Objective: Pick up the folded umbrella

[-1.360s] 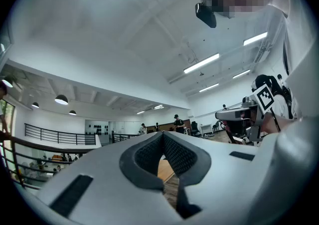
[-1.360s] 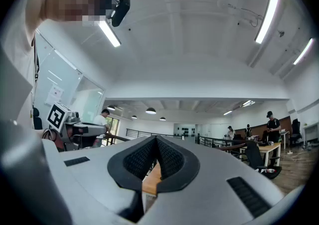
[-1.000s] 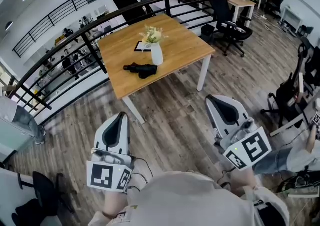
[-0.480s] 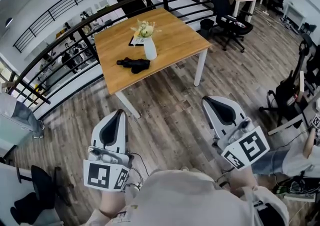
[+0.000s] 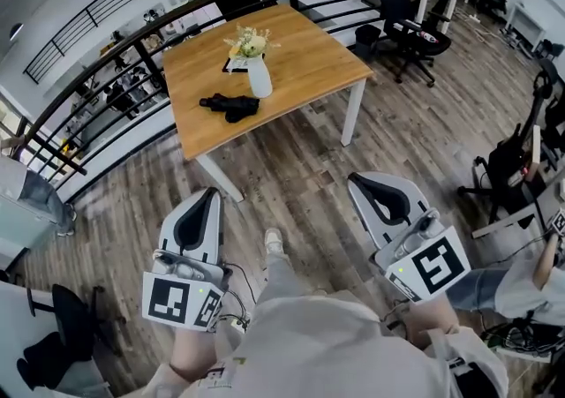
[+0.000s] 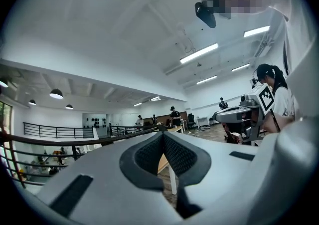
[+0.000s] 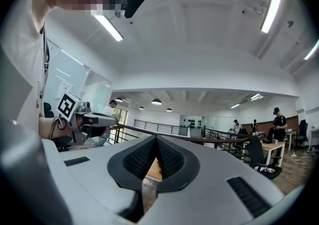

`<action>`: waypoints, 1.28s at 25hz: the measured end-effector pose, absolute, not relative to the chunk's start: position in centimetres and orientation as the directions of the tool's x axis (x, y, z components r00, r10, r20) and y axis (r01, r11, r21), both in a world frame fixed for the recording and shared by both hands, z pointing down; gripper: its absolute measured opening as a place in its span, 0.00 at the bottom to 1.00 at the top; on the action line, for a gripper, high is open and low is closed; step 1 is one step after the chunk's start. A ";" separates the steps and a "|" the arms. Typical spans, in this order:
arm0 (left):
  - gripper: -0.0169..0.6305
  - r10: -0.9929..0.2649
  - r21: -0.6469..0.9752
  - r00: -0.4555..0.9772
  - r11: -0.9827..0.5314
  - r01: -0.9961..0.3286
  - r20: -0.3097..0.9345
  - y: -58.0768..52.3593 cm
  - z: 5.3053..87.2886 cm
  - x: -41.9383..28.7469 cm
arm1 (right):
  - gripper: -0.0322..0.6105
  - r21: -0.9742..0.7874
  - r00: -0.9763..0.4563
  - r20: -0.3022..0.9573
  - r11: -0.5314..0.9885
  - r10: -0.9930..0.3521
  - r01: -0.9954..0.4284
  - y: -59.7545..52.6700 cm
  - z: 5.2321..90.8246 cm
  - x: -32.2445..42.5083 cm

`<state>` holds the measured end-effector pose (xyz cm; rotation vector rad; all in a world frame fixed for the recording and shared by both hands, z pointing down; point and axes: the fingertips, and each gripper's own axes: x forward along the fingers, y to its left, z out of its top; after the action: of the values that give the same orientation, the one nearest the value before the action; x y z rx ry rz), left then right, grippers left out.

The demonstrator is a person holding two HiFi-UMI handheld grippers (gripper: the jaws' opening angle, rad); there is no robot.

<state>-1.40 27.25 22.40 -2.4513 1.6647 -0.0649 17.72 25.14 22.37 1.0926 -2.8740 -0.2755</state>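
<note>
A: Where is the umbrella now?

B: It lies folded on the table, near the vase; nothing touches it.

A: And the grippers?

B: The left gripper and the right gripper have jaws pressed together, nothing between them; both are held low, close to the person, well apart from the table.

A: So how much is done?

B: Nothing yet, I judge; all is left to do: to reach the table, open the jaws, grasp and lift.
</note>
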 end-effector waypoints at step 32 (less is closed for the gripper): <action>0.05 -0.909 -0.214 0.378 -0.410 -0.887 0.174 -13.6 30.9 -21.5 | 0.09 0.007 -0.680 0.224 0.699 -0.698 -0.715 -12.5 32.5 1.0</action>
<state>-21.46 -13.64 30.86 -2.5365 1.6567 -0.4065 0.98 -12.50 32.46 1.1376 -2.6977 0.1195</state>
